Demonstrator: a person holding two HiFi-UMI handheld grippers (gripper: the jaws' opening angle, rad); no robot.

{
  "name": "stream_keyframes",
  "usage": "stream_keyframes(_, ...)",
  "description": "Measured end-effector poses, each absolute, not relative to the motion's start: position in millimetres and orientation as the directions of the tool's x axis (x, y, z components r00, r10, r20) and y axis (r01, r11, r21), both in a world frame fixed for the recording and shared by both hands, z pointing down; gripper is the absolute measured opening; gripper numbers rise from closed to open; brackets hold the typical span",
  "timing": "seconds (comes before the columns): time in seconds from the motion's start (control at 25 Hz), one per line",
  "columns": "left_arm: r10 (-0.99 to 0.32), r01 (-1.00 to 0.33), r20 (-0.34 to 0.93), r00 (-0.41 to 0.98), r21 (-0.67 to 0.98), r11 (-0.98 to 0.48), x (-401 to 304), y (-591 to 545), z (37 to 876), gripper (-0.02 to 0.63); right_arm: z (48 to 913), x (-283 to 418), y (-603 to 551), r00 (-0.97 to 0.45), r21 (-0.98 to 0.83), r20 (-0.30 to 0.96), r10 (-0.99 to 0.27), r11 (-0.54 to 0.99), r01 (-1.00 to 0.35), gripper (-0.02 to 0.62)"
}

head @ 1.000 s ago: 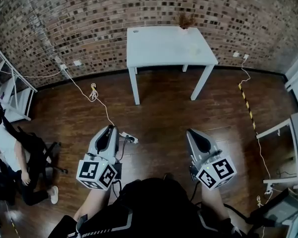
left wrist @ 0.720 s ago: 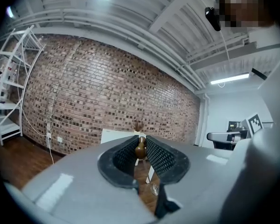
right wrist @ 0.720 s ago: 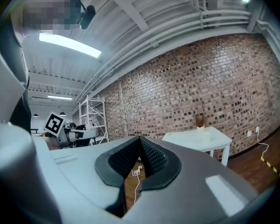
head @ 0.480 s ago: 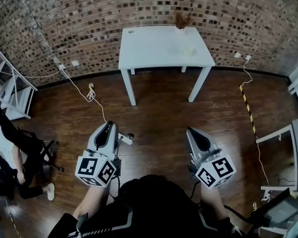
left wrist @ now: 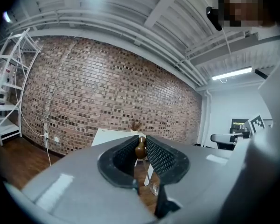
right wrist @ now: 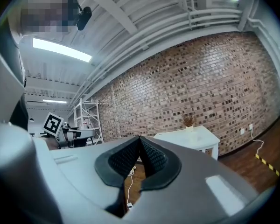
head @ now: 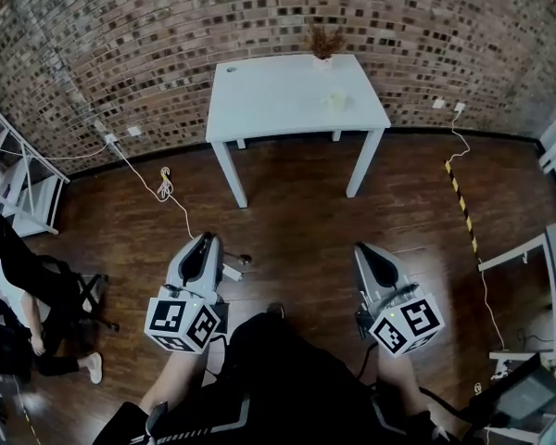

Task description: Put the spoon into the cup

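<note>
My left gripper [left wrist: 140, 143] is shut on a spoon [left wrist: 140, 149]. Its brown wooden end sticks up between the pads and its clear bowl hangs below the jaws. My right gripper [right wrist: 141, 143] is shut with nothing between its pads. In the head view the left gripper [head: 203, 246] and right gripper [head: 367, 254] point level over the wooden floor, well short of the white table [head: 278, 100]. A small pale cup [head: 336, 101] stands on the table's right half, far from both grippers.
A vase with a dried plant [head: 323, 44] stands at the table's back edge against the brick wall. A white cable [head: 163, 189] and a power strip [head: 232, 271] lie on the floor. A seated person [head: 18, 286] and white shelves [head: 18, 188] are at the left, and desks [head: 542, 248] at the right.
Both grippers have been carried forward over the floor and the table now looks nearer and larger. The left gripper still holds the spoon and the right stays shut.
</note>
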State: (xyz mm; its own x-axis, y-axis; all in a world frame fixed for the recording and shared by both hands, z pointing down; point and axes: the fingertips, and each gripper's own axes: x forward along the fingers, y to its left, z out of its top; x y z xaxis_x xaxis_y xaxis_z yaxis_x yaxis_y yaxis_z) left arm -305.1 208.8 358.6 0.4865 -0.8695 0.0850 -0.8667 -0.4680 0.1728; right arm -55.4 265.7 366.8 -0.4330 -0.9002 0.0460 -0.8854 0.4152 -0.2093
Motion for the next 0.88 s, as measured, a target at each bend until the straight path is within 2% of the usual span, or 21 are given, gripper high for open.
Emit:
stream_keyframes(0.52, -0.843, -0.834, 0.045, 0.535, 0.189, -0.519, -268, 126, 347, 0.043, 347, -17, 189, -0.38, -0.185, 0.029, -0.924, 0.369, -0.911, 0.006)
stream_keyframes(0.68, -0.838, -0.828, 0.055, 0.543, 0.203, -0.523, -259, 90, 345, 0.043, 349, -13, 159, -0.4, -0.185, 0.045, -0.915, 0.386, -0.904, 0.006)
stream_keyframes(0.88, -0.81, -0.799, 0.051, 0.584, 0.212, -0.562, -239, 45, 352, 0.043, 355, 13, 119, -0.355, -0.199, 0.08, -0.931, 0.334, -0.921, 0.006)
